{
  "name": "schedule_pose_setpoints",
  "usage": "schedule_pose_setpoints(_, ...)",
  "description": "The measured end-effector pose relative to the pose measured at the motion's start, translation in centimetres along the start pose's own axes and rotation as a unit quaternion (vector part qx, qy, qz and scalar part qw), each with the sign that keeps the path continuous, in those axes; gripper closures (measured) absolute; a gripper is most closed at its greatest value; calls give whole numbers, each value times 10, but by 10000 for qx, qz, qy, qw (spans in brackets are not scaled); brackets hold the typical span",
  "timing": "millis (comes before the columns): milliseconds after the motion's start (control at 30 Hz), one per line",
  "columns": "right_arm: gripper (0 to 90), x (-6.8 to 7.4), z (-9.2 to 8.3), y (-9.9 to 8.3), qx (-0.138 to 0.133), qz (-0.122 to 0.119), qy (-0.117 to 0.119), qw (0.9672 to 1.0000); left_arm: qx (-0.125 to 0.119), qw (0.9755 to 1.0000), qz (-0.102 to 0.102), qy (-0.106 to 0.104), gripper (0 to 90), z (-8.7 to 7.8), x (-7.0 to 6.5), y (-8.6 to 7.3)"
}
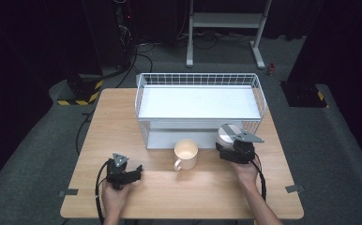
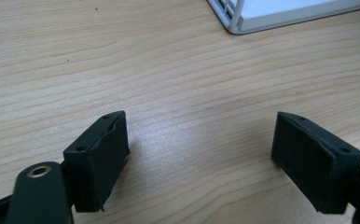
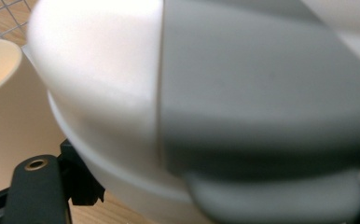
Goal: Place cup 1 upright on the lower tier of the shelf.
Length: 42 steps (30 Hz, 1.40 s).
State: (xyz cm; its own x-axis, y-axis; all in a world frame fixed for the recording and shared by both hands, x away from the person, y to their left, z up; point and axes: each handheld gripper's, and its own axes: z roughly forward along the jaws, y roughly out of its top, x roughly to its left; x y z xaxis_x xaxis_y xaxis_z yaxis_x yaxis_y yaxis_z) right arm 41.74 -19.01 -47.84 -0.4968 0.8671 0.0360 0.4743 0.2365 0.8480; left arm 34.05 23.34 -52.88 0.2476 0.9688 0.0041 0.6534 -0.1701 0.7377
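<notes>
1. A white container with a grey lid (image 3: 262, 107) sits very close to the camera, blurred, its grey flip tab at the lower right.
2. The right claw (image 3: 206, 196) has its left jaw against the container's lower left side; the right jaw is hidden.
3. A cream mug (image 3: 5, 116) stands just left of the container.
4. White wire mesh (image 3: 5, 14) and wooden bench (image 3: 99, 215) show at the edges.

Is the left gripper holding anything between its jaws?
No, the left gripper stands open over bare wooden table, with nothing between its jaws.
</notes>
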Motion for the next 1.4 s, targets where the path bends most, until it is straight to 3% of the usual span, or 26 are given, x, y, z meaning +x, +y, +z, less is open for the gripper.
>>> schedule_pose_setpoints(433, 190, 2, 18, 3, 114, -25, -80, 9999, 18, 10000, 31, -2, 189, 0, 0, 0)
schedule_pose_setpoints(833, 190, 1, 26, 6, 88, -51, -139, 9999, 17, 10000, 31, -2, 189, 0, 0, 0)
schedule_pose_setpoints(967, 190, -2, 30, 8, 56, -171, -144, 9997, 17, 10000, 30, -2, 189, 0, 0, 0)
schedule_pose_setpoints(1400, 184, -3, 32, 11, 152, -146, -154, 9997, 1, 10000, 11, 2, 190, 0, 0, 0)
